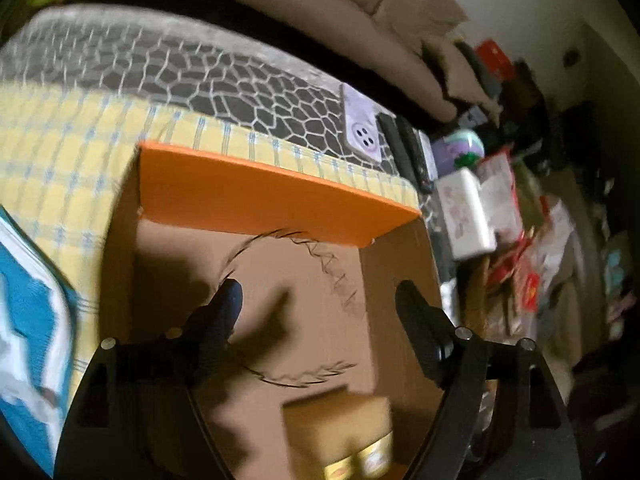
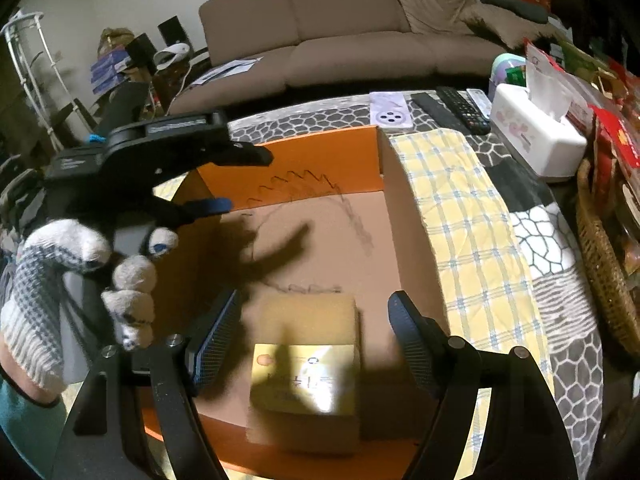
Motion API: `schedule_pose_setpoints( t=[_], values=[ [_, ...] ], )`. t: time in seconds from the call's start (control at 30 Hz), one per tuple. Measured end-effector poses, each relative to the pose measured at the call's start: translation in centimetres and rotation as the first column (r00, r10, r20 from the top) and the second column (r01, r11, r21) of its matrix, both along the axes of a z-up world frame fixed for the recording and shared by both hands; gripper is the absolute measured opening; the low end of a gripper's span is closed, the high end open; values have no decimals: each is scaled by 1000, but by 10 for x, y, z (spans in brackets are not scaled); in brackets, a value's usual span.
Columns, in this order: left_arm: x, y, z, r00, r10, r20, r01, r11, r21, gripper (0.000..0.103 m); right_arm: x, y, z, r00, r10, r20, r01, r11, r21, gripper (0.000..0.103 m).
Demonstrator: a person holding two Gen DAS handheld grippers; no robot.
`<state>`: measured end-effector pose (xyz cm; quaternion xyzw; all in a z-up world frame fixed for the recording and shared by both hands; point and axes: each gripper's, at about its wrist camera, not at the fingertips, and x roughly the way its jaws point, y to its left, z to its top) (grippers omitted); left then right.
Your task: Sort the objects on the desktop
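Observation:
A large cardboard box with orange walls [image 2: 288,168] stands open on the table; its brown floor [image 1: 304,280] carries pen scribbles. Inside, near the front, lies a small tan carton with a yellow label [image 2: 308,364], which shows blurred at the bottom of the left wrist view [image 1: 340,436]. My right gripper [image 2: 316,328] hangs over this carton, open, and its pads stand clear of the carton's sides. My left gripper [image 1: 320,312] is open over the box floor with nothing between its fingers. A gloved hand holds it at the left of the right wrist view [image 2: 244,180].
A yellow plaid cloth [image 2: 460,220] lies right of the box on a grey patterned cover. Behind it are a purple phone [image 2: 390,114], remotes [image 2: 452,110] and a white tissue box [image 2: 536,136]. A wicker basket [image 2: 604,264] stands far right, and a blue-white item [image 1: 28,320] lies left.

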<state>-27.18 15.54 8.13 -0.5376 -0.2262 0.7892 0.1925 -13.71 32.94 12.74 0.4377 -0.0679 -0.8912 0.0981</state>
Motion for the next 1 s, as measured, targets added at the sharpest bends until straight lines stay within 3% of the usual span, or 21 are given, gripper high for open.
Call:
schedule_pose_setpoints(
  t=[0.13,0.27,0.37,0.67,0.83,0.93,1.0],
  values=[
    [25,-1,17,997,-75,-24,74,996,-47,77,2,8,5,1000,-17,-7,17,1000,-9,79],
    [59,-5,24,989,-146,4,146,988,-38,74,5,14,10,999,-40,-7,40,999,8,78],
    [79,1,23,980,-197,30,198,979,-44,67,7,24,11,997,-75,-7,75,997,4,78],
    [114,34,2,943,-309,126,318,947,-52,63,5,57,-1,979,-194,61,196,980,-30,78],
    [113,49,-9,924,-341,175,349,937,-15,61,2,73,-17,970,-209,125,223,968,-118,79],
    [111,56,-14,915,-354,194,361,933,-1,59,1,84,-25,971,-172,164,214,931,-295,79],
    [110,60,-16,913,-355,200,361,932,5,59,2,88,-29,970,-165,177,217,916,-337,79]
  ],
)
